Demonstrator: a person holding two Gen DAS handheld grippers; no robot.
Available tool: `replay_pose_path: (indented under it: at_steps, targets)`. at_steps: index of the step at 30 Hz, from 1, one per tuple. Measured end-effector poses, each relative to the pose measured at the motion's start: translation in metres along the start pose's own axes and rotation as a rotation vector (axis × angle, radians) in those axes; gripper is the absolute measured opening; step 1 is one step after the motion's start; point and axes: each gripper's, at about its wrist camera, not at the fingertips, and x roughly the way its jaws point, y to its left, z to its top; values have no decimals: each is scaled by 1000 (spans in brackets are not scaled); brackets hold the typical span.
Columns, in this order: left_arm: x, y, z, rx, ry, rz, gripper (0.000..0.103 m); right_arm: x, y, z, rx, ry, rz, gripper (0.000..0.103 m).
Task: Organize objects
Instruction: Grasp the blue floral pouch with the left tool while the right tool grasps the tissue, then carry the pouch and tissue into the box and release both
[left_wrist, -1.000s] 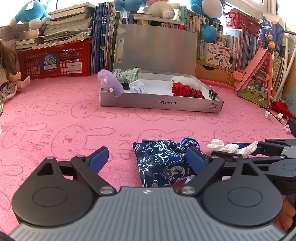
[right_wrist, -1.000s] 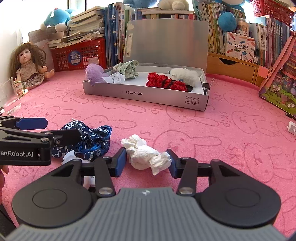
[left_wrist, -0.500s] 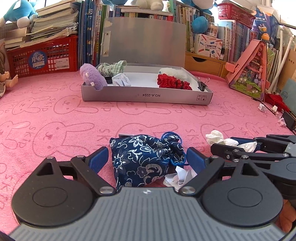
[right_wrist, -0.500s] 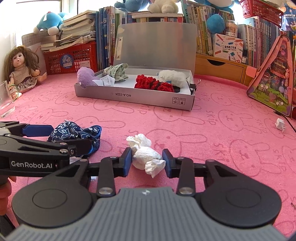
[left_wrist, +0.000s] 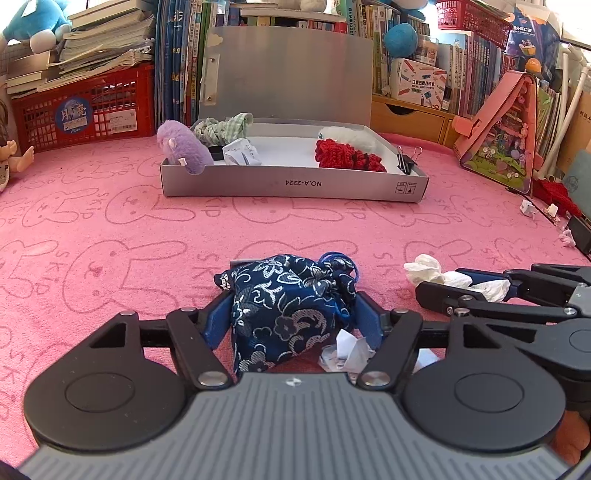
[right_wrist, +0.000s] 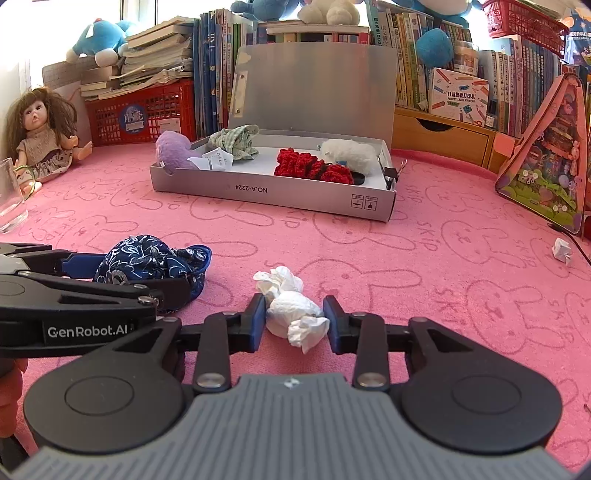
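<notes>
Pick-up step: left gripper (left_wrist: 291, 314), jaws just closing, clamped the pouch (left_wrist: 286, 306); right gripper (right_wrist: 295, 321) pinched the tissue (right_wrist: 291, 310); next, lifting both toward the box (right_wrist: 295, 195).

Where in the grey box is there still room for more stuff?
The grey box has bare floor mid-front, between the folded paper and red knit. Its left end, with the purple plush and green cloth, is crowded.

Both views are brightly daylit from the rear, with the upper corners washed out behind the book stacks (right_wrist: 155, 55), soft shadows on the pink mat (left_wrist: 110, 229), sharp central focus, and marked fisheye bending toward the edges.
</notes>
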Motion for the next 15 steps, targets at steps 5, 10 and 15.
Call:
replay_pose_path:
  at_steps: [5,10,15]
  targets:
    - [-2,5,3,-22,-5,3,64,-2,8,5,-8,-16,9,39]
    - [0,8,6,-31,-13,27,63,-4,15,10,-26,-40,28,40]
    - [-3,12,10,-28,-33,32,63,-3,16,15,-29,-51,35,40]
